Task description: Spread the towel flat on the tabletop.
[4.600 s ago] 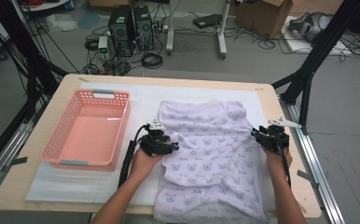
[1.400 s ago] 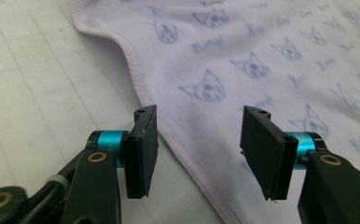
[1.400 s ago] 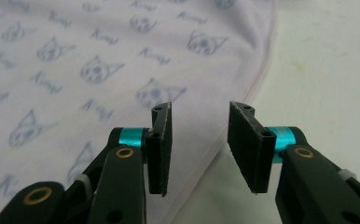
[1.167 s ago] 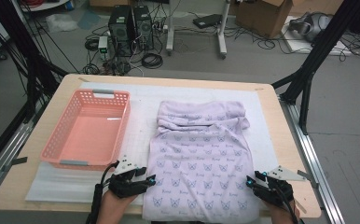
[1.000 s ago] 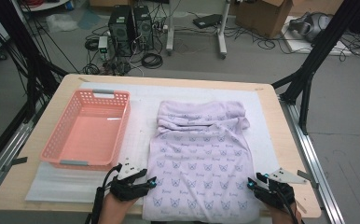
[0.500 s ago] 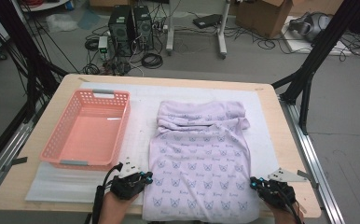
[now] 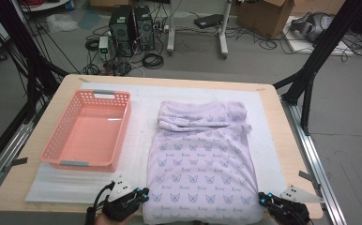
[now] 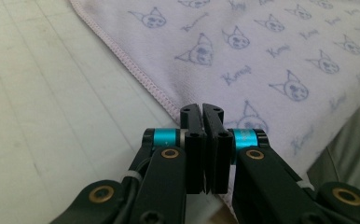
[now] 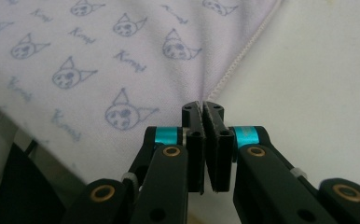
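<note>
A lilac cloth (image 7: 202, 159) printed with small cat faces lies flat on the white mat, its far end bunched into folds. Its near end reaches the table's front edge. My left gripper (image 7: 144, 194) is at the cloth's near left corner. In the left gripper view, the gripper (image 8: 202, 109) is shut on the cloth (image 8: 262, 51) where the stitched hem runs into the jaws. My right gripper (image 7: 262, 199) is at the near right corner. In the right gripper view, the gripper (image 9: 202, 106) is pinched on the hem of the cloth (image 9: 99, 46).
A pink plastic basket (image 7: 78, 164) stands empty on the left of the white mat (image 7: 137, 140). The wooden table (image 7: 287, 140) has bare strips at its right and far edges. Computers, cables and black frame legs stand on the floor beyond.
Since 4.6 s ago both grippers have come from the cloth's middle back to the table's near edge, drawing it out long and flat. Over the last second they edged slightly nearer.
</note>
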Action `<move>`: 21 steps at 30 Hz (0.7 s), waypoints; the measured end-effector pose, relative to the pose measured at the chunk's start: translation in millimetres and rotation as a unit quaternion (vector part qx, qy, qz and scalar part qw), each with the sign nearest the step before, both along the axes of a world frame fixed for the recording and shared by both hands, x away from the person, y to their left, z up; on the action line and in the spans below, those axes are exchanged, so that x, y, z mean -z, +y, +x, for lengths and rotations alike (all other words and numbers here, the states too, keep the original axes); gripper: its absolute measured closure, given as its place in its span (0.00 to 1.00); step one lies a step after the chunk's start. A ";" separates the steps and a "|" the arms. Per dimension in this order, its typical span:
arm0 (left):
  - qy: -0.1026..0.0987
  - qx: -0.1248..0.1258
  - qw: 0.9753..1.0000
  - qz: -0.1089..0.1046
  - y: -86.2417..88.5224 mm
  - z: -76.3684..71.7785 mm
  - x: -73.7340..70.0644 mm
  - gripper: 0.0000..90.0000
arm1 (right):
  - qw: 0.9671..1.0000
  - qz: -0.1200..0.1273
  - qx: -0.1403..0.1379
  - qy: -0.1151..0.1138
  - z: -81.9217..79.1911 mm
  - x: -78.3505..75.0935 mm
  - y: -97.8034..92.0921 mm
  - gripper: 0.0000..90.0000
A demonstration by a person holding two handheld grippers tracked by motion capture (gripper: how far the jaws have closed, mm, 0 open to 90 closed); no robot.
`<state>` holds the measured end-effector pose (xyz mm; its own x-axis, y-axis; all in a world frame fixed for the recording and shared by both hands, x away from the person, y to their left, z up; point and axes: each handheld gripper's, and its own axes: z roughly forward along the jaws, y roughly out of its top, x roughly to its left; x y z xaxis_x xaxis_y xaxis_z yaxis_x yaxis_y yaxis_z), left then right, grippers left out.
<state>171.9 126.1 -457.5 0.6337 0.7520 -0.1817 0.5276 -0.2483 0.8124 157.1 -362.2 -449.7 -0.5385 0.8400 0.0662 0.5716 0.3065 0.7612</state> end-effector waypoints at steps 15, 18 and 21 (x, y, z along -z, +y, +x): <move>-0.015 -0.030 0.999 -0.035 -8.3 52.1 -12.6 0.57 | 0.999 0.032 -0.022 0.004 54.6 -6.0 -12.6 0.66; -0.003 -0.033 0.999 -0.033 -11.6 57.8 -6.9 0.56 | 0.999 0.020 -0.023 0.010 68.1 -3.7 -8.3 0.66; 0.021 -0.035 0.999 -0.015 -15.6 65.5 -3.6 0.56 | 1.000 0.015 -0.006 0.013 71.3 -2.2 -6.4 0.63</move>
